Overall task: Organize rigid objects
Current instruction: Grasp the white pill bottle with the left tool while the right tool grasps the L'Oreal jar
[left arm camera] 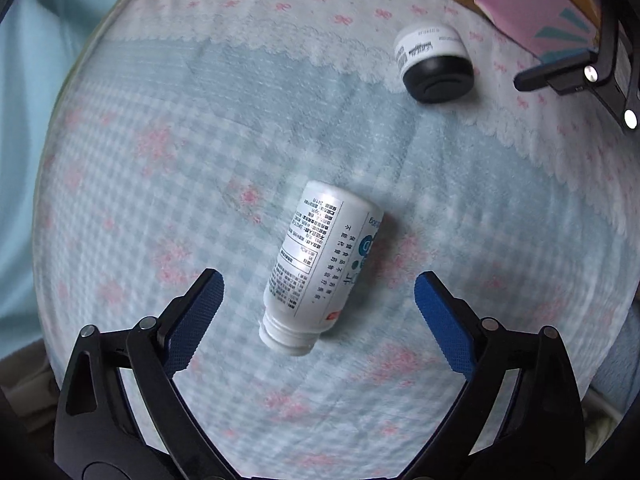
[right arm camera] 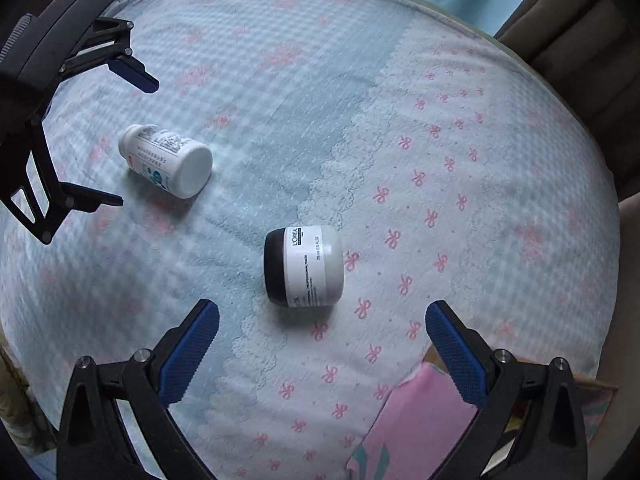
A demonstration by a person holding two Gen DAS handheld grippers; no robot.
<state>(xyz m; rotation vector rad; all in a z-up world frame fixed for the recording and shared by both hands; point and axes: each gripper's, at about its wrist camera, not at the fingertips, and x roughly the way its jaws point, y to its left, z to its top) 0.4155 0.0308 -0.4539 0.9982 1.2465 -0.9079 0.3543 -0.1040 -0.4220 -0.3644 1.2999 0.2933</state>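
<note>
- Your left gripper [left arm camera: 319, 306] hangs over the bed, pointing down, its 2 blue pads spread wide with nothing pressed between them.
- Under it lies the white bottle [left arm camera: 318, 268] on its side on the checked blanket [left arm camera: 160, 184]. Its neck points toward your gripper and its flat base points away. It sits in the gap between the pads, touching neither.
- You can read it as a white plastic bottle with a printed label: dense black text, a small table, and a blue-green round logo on 1 side. Whether anything is inside it, you cannot tell.
- From your right wrist view the same bottle [right arm camera: 166, 160] lies at the left, between the 2 fingers of the left gripper [right arm camera: 136, 136].
- Your right gripper [right arm camera: 322, 350] also points down with its jaws wide apart and empty.
- Just ahead of it lies the jar [right arm camera: 304, 266], tipped on its side: a pale grey-white body with a black lid facing left and a label with dark lettering. Its lid is on, so its contents are hidden.
- The jar and bottle lie well apart.
- At the lower right, a cardboard box [right arm camera: 600, 390] holds a pink packet [right arm camera: 416, 428], partly behind your right finger.
</note>
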